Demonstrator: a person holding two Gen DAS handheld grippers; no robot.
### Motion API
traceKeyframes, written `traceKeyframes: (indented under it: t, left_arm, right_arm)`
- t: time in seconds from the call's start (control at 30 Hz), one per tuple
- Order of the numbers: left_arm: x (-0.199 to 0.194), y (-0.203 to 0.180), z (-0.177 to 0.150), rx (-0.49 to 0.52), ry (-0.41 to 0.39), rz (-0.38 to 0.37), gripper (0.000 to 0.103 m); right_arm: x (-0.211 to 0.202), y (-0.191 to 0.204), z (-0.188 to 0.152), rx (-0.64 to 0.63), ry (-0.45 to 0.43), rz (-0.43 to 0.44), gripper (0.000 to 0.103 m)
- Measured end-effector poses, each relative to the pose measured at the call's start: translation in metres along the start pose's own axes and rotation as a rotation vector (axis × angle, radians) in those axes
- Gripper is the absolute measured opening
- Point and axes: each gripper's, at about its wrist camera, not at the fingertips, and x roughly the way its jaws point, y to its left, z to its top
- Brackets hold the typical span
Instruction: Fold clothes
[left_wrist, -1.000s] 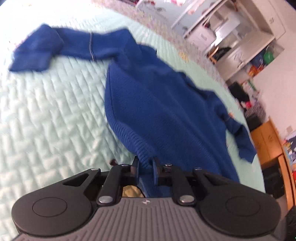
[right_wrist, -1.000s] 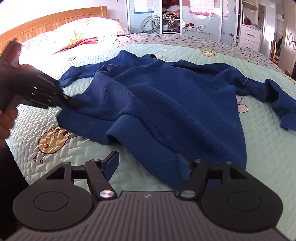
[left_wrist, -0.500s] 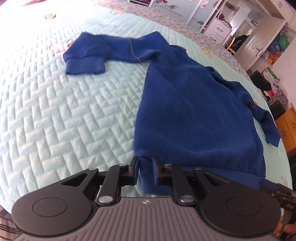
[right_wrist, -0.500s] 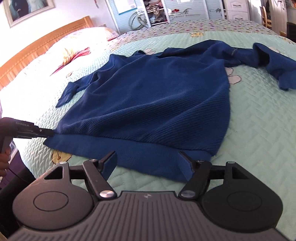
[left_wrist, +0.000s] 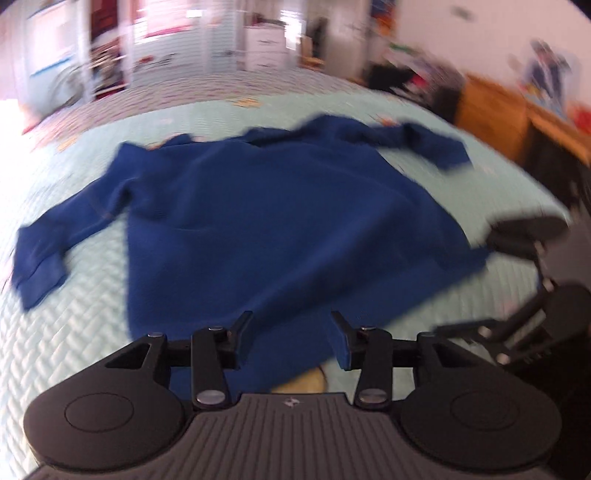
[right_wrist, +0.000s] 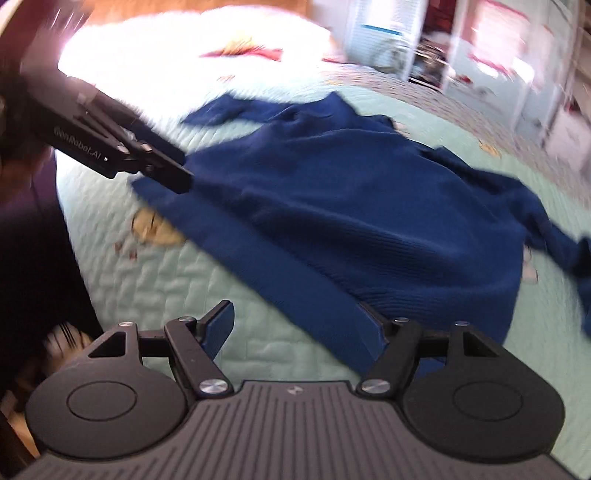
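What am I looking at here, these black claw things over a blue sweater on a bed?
Each picture comes from a camera mounted on a hand-held gripper, a two-fingered tool a person carries in each hand. One view looks along the left hand-held gripper, the other along the right hand-held gripper. A blue sweater lies spread on a pale green quilted bed, sleeves out to both sides. The left one's jaws are opening over the sweater's hem, no longer pinching it. The right one is open at the hem too, holding nothing. Both pictures are blurred.
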Motion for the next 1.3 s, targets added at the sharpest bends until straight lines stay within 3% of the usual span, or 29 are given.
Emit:
traceKeyframes:
  t: [0.07,0.13,0.23,0.3,0.37,0.47,0.67,0.83,1.03,1.17,1.3]
  left_arm:
    - [0.012,-0.014,-0.003,0.049,0.052,-0.046,0.046]
    - [0.023,-0.02,-0.005,0.021,0.096,-0.106,0.046]
    - [0.035,-0.018,-0.007,-0.13,0.146,-0.209,0.048]
    - [0.044,-0.01,-0.008,-0.259,0.164,-0.269,0.059]
    - [0.051,-0.002,-0.007,-0.354,0.165,-0.308,0.061]
    - [0.057,0.01,-0.003,-0.443,0.143,-0.316,0.061]
    - [0.058,0.017,0.005,-0.458,0.085,-0.271,0.061]
    - [0.052,0.025,0.016,-0.467,0.093,-0.276,0.061]
    - [0.053,0.042,0.018,-0.576,0.077,-0.295,0.061]
    - [0.055,0.05,0.025,-0.617,0.049,-0.314,0.061]
    - [0.055,0.059,0.028,-0.656,0.025,-0.324,0.061]
  right_arm:
    - [0.006,0.008,0.0,-0.069,0.013,-0.027,0.072]
    - [0.01,0.01,0.001,-0.098,0.013,-0.043,0.073]
    - [0.014,0.008,0.005,-0.121,0.007,-0.078,0.073]
    - [0.017,0.006,0.006,-0.137,-0.002,-0.112,0.073]
    - [0.017,0.001,0.008,-0.125,-0.018,-0.114,0.073]
    - [0.015,-0.008,0.013,-0.08,-0.054,-0.13,0.073]
    - [0.019,-0.03,0.022,0.011,-0.079,-0.162,0.076]
    - [0.027,-0.04,0.021,0.055,-0.068,-0.149,0.076]
    - [0.015,-0.036,0.015,0.071,-0.093,-0.138,0.076]
    - [-0.012,-0.024,0.012,0.079,-0.182,-0.06,0.075]
    - [-0.008,-0.004,0.014,-0.022,-0.13,0.048,0.057]
